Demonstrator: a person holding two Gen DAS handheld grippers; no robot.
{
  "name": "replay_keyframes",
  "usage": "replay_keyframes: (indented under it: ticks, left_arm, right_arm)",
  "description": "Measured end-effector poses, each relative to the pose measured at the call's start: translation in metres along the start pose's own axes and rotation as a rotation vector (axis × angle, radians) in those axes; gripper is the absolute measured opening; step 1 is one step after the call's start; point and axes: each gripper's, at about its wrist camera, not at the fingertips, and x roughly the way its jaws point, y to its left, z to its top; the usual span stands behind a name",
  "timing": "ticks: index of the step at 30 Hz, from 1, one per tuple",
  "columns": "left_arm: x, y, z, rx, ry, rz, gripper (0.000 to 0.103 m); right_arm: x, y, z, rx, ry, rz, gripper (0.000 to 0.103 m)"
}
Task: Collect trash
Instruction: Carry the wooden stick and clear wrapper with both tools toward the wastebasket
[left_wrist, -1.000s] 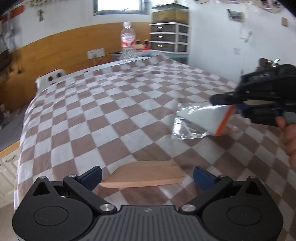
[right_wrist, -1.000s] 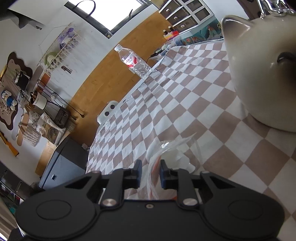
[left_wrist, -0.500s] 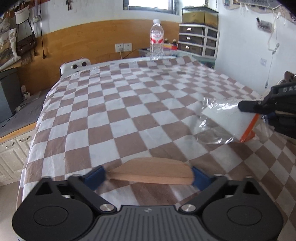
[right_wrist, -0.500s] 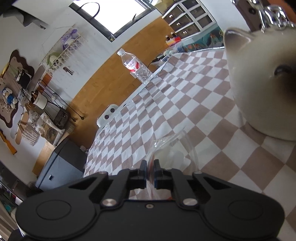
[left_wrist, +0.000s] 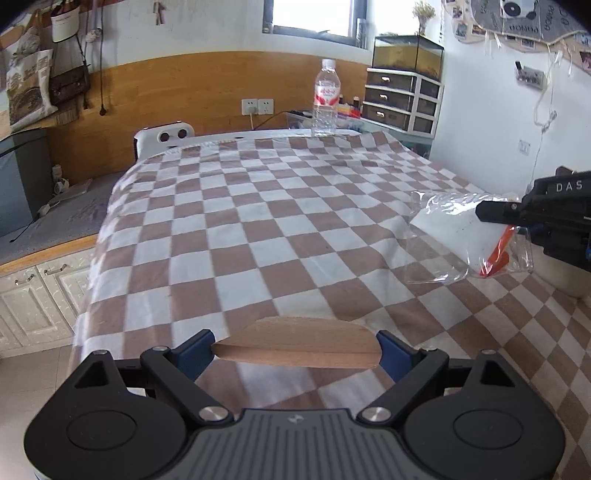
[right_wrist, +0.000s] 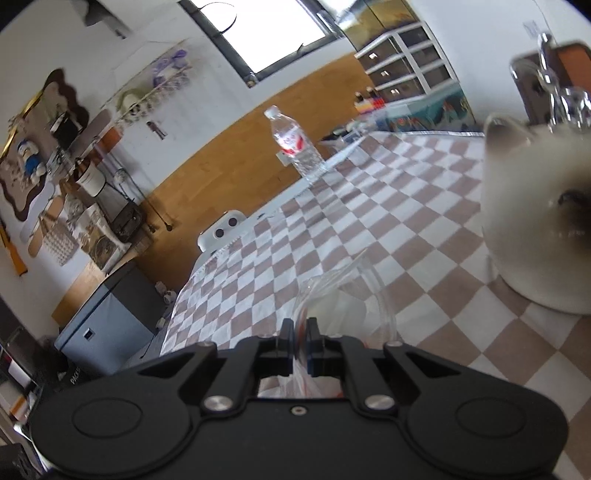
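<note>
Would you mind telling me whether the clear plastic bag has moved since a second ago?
Yes. The clear plastic bag, pinched in the right gripper, has lifted off the checkered cloth; only its lower corner still hangs near the cloth.

Glossy clear plastic bag (left_wrist: 454, 236), matt wooden piece (left_wrist: 295, 343), woven checked cloth (left_wrist: 258, 229)

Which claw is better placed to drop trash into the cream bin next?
Probably the right claw: it grips the clear plastic bag beside the cream bin. The left claw holds a wooden piece, farther off.
</note>
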Motion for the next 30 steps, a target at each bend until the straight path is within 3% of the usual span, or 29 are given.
replay_keyframes:
  ticks: [6,15,30]
  left_arm:
    - [-0.03,0.018,0.0,-0.039,-0.06,0.002,0.092]
    - [-0.089,0.039,-0.003,-0.052,-0.136,0.024,0.092]
    - [-0.193,0.053,-0.044,0.005,-0.24,0.094,0.092]
  right_arm:
    - [-0.008,0.024,-0.015,-0.071,0.004,-0.012,0.006]
    - [-0.053,0.07,-0.048,-0.196,-0.041,0.006,0.006]
    - [-0.13,0.146,-0.113,-0.392,-0.089,-0.027,0.006]
